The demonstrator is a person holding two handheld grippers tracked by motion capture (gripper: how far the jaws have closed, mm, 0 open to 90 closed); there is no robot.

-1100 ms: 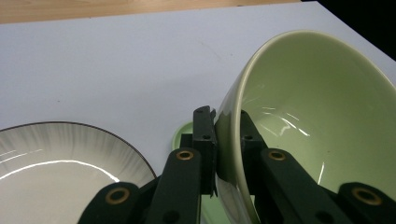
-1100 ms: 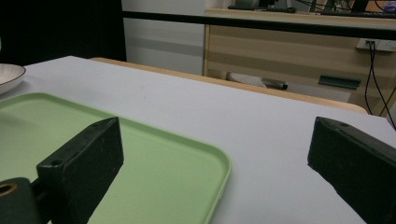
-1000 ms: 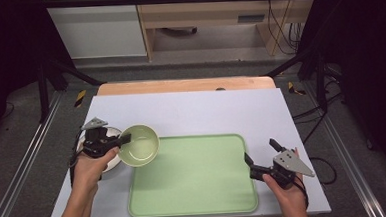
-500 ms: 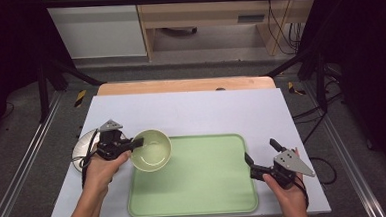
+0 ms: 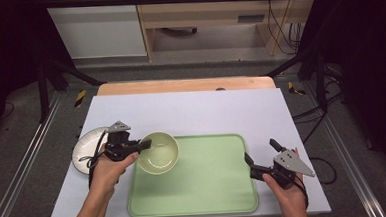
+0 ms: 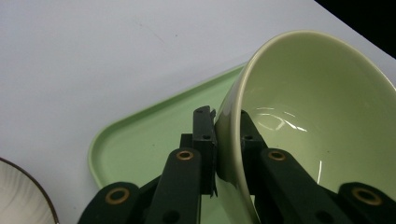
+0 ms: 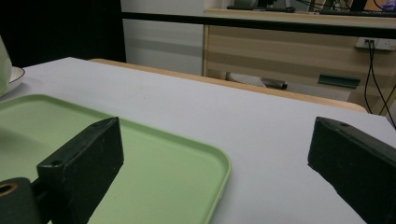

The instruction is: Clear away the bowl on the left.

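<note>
A pale green bowl hangs tilted over the left edge of the green tray. My left gripper is shut on the bowl's near-left rim. In the left gripper view one jaw sits outside the bowl wall and the other inside, above the tray corner; the left gripper pinches the wall. My right gripper stands open at the tray's right edge, holding nothing. In the right gripper view the right gripper has its jaws wide apart over the tray corner.
A white plate with a dark rim lies on the grey table top left of the tray; its edge shows as plate and plate. A wooden strip runs along the table's far edge.
My left gripper has carried the bowl to the right, from beside the white plate to over the tray's left edge. The right gripper has stayed put.
</note>
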